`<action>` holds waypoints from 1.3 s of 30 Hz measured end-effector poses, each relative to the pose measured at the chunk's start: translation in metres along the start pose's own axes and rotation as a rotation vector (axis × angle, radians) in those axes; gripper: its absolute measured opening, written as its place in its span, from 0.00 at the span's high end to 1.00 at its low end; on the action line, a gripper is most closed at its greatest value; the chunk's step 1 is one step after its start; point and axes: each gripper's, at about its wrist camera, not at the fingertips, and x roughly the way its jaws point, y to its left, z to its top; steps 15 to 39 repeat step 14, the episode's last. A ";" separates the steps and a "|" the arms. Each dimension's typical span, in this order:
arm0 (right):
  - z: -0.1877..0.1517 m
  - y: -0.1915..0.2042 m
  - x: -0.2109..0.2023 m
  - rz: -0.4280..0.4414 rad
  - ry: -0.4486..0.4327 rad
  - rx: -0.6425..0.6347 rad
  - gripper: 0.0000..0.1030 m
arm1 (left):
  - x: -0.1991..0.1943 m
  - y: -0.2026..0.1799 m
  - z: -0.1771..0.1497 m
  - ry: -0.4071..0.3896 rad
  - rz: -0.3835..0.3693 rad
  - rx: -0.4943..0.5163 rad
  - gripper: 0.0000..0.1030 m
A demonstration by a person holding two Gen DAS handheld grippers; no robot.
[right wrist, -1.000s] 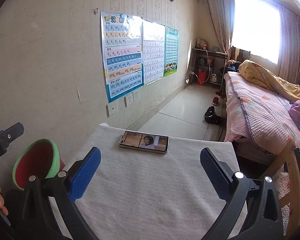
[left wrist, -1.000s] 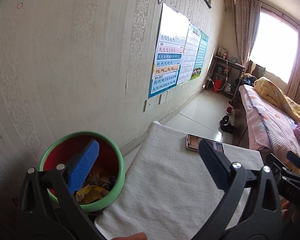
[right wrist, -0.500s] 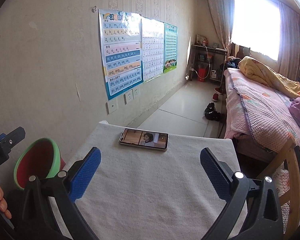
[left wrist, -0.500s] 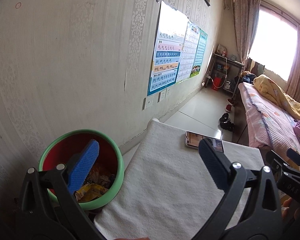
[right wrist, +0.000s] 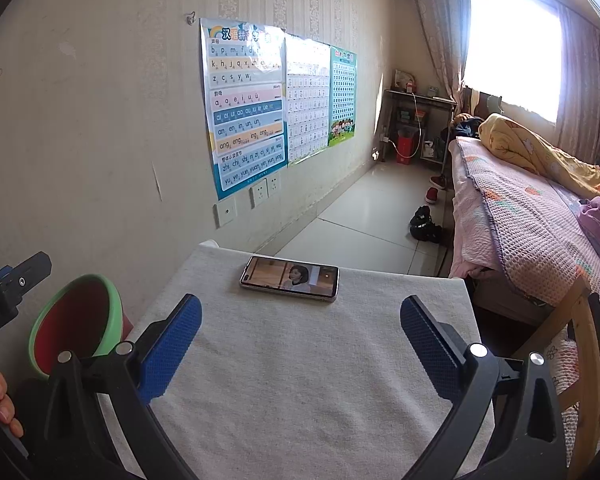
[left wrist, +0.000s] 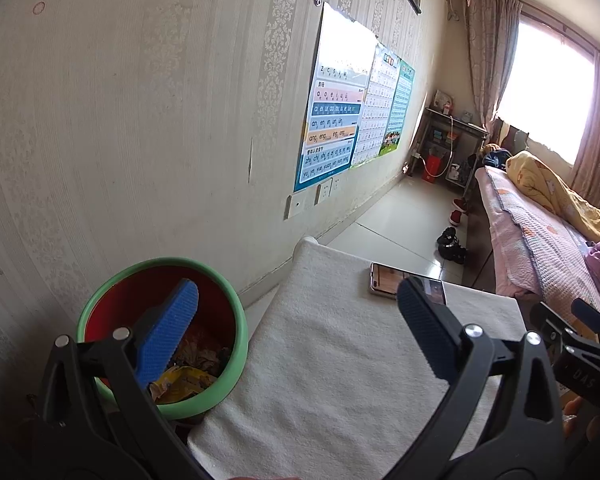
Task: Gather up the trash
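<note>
Apparently you're done: wrappers (left wrist: 182, 380) fill the bin (left wrist: 236, 344), both grippers gape empty, so next check the desk (right wrist: 300, 360).

Phone (right wrist: 289, 279) on white cloth (right wrist: 300, 368); wall posters (right wrist: 246, 104).

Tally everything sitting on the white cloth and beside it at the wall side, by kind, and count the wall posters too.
Phone on the white cloth: 1
Green-rimmed red bin holding wrappers, beside the cloth: 1
Wall posters: 3
Loose trash on the cloth: 0
Total: 5
</note>
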 end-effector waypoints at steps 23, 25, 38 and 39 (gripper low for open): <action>-0.107 -0.100 0.095 -0.191 0.349 0.195 0.07 | 0.012 0.048 -0.023 0.096 0.062 -0.091 0.05; -0.107 -0.100 0.095 -0.191 0.349 0.195 0.07 | 0.012 0.048 -0.023 0.096 0.062 -0.091 0.05; -0.107 -0.100 0.095 -0.191 0.349 0.195 0.07 | 0.012 0.048 -0.023 0.096 0.062 -0.091 0.05; -0.107 -0.100 0.095 -0.191 0.349 0.195 0.07 | 0.012 0.048 -0.023 0.096 0.062 -0.091 0.05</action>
